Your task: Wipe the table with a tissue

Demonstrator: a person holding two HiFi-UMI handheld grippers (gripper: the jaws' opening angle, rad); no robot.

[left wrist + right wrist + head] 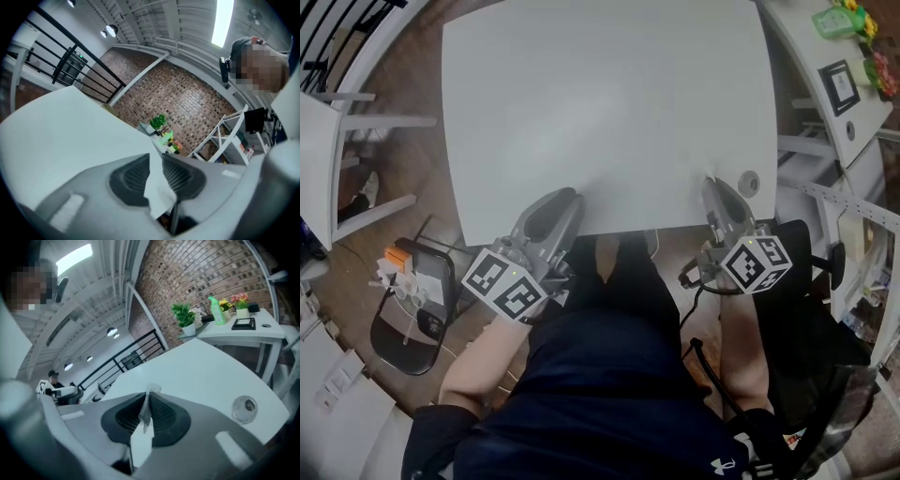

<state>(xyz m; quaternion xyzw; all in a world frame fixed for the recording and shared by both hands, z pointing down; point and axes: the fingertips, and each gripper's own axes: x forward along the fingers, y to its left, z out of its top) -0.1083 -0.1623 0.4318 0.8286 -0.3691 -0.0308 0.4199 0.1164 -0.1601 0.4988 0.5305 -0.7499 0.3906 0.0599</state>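
The white table [609, 112] fills the upper middle of the head view. My left gripper [565, 199] rests over its near edge at the left, and my right gripper [711, 185] over the near edge at the right. In the left gripper view, the left gripper [155, 158] is shut on a white tissue [158, 190] that hangs back between the jaws. The right gripper view has the right gripper [149, 393] shut on a thin strip of white tissue [144, 420]. Neither tissue shows in the head view.
A round cable hole [749, 182] sits in the table next to the right gripper. A second white desk [825, 56] at the right holds plants, a green bottle and a framed marker. A black chair [417, 314] and a white shelf [342, 159] stand at the left.
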